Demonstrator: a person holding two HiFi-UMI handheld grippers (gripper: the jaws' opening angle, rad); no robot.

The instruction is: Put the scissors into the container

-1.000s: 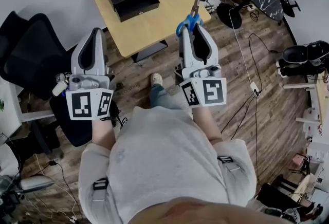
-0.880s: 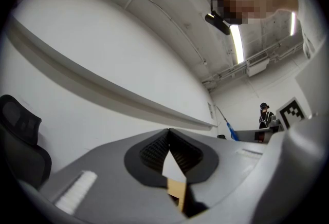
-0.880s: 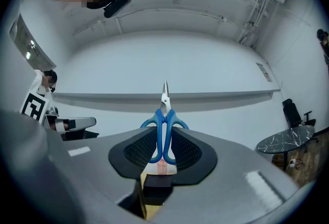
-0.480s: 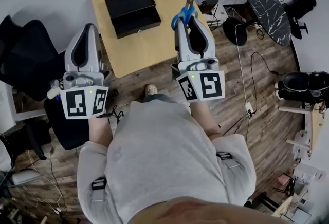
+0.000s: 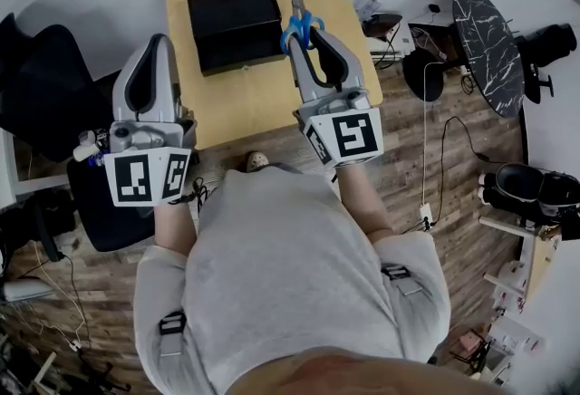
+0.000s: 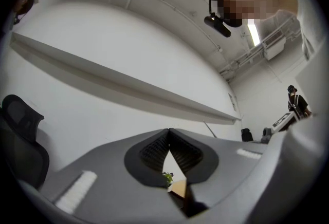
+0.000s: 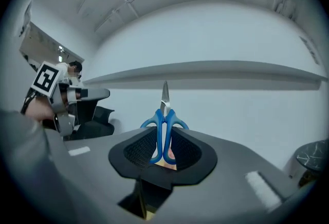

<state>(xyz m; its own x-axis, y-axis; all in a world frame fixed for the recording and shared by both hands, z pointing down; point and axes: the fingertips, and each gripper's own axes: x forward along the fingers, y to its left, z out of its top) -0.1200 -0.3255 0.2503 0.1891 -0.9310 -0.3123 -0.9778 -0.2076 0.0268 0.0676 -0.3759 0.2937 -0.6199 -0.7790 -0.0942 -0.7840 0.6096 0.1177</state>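
The left gripper (image 6: pixel 168 131) tilts up toward a white wall (image 6: pixel 103 48), its jaw tips meeting with nothing between them. In the gap below them peek a small green plant (image 6: pixel 166 179) and what looks like a tan tabletop (image 6: pixel 179 187). A black chair (image 6: pixel 20 125) stands at the left.

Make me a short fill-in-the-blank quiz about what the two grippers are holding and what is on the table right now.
1. The scissors clamped in the right gripper have ___ handles.
2. The left gripper has its jaws together and holds ___.
3. On the wooden table sits a ___ container.

Missing words: blue; nothing; black.
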